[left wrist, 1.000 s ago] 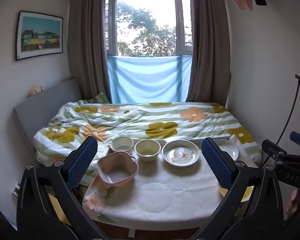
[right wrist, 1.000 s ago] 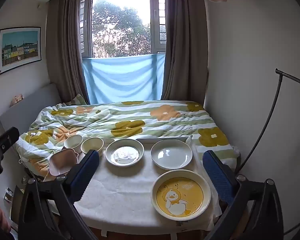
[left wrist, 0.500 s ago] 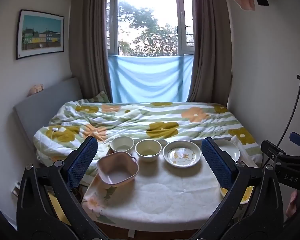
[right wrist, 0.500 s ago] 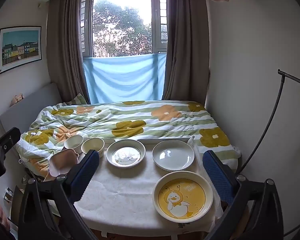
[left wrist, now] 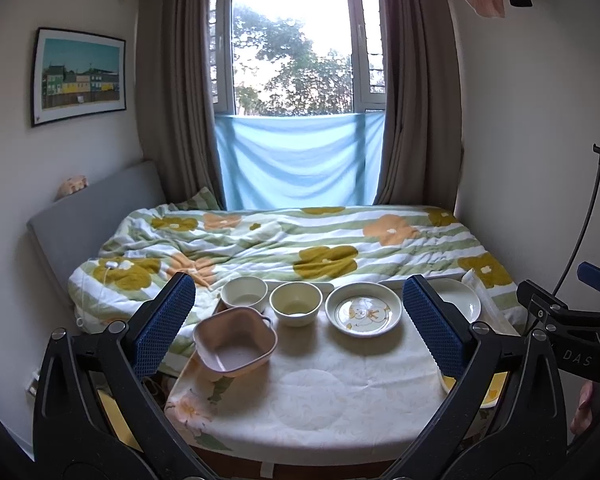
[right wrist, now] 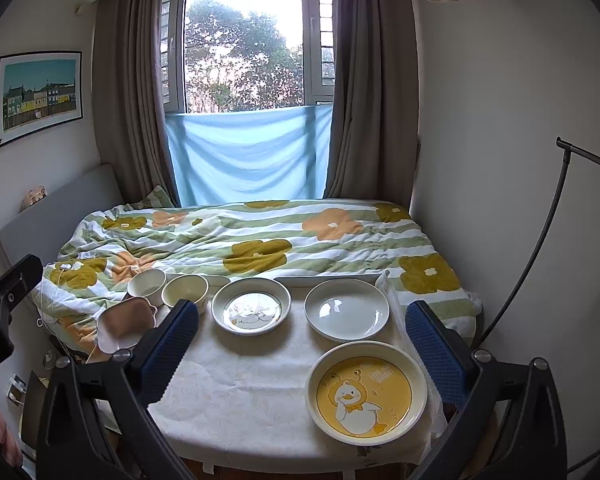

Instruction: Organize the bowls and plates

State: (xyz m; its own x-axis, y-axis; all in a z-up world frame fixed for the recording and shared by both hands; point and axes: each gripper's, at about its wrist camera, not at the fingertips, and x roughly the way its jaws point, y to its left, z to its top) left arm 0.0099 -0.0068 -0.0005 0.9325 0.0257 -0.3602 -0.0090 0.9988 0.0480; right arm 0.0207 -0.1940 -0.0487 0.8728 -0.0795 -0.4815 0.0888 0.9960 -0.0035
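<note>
Blue-padded fingers of both grippers, left and right, are spread wide, holding nothing. On the table sits the duck plate nearest; farther, the white plate, patterned plate, two bowls and pink dish. Beyond, the bed.

Both hand-held grippers wide apart, empty

Floral duvet — framed picture above
</note>
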